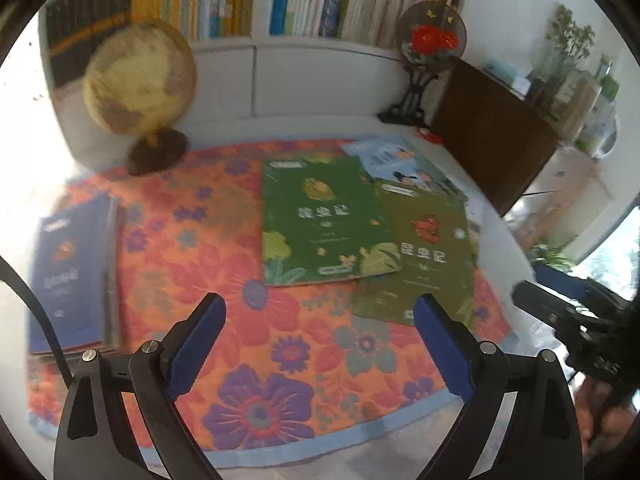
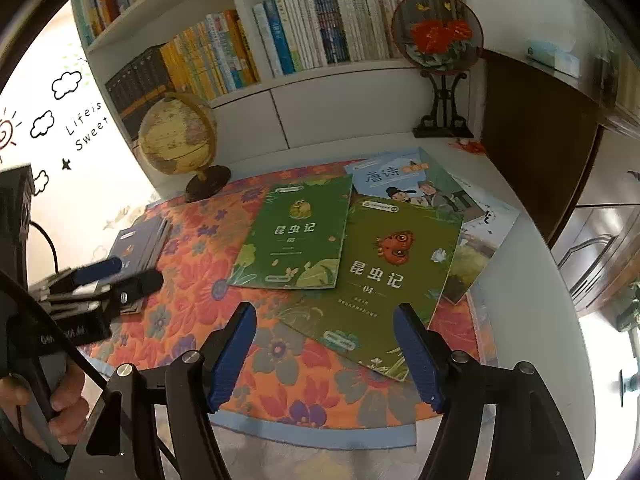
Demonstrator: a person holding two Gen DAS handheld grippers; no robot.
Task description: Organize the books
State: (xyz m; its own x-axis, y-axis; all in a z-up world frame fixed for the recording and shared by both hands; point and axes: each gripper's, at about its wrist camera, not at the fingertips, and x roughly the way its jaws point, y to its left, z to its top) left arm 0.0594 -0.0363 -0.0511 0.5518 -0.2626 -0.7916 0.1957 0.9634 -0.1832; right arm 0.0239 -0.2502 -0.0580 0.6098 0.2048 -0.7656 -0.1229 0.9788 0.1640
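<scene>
Fingers of both my grippers, left [image 1: 320, 344] and right [image 2: 326, 354], stand spread and empty above the floral mat [image 1: 248, 360]. Loose books overlap ahead: bright green book [image 2: 294, 236] atop olive book [image 2: 376, 280]. A blue stack [image 1: 74, 276], blurred, probably the finished pile, lies left. I'd slide under the top cover's free edge first.

White shelves [image 2: 280, 76] are set behind the worktop [image 2: 520, 280]; a dark cabinet [image 2: 532, 140] is placed right of the shelves.

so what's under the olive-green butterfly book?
The olive-green butterfly book overlaps a blue poetry book behind it and a pale book on its right; the floral mat lies beneath. Their covered parts are hidden. The frog book overlaps its left edge.
</scene>
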